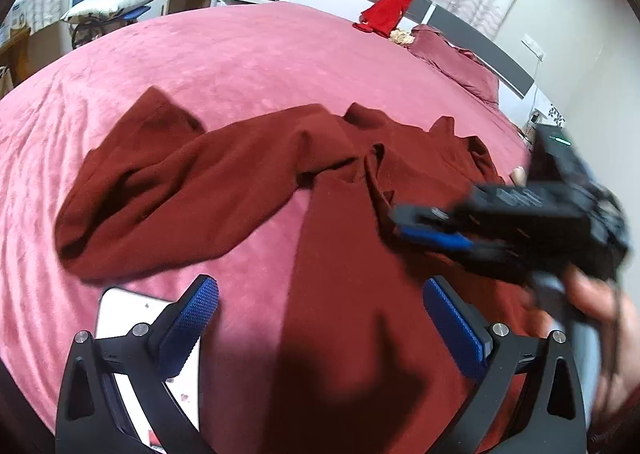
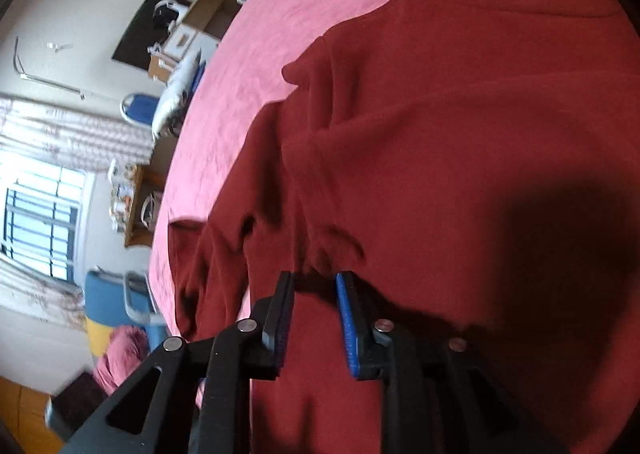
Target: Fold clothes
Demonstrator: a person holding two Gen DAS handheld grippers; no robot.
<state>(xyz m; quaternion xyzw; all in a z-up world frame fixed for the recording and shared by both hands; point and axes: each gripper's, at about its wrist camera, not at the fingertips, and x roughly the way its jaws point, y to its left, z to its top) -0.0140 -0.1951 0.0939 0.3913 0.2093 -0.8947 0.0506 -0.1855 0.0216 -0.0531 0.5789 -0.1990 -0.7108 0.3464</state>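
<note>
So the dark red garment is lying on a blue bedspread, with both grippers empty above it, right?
Not quite: the bedspread is pink, not blue, as the left wrist view shows. The dark red garment does lie on it, and the left gripper and right gripper hold nothing.

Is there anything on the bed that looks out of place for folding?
Yes. A white phone lies on the pink bedspread beside the crumpled dark red garment, under the left gripper. It does not belong with the clothes and could get in the way.
</note>
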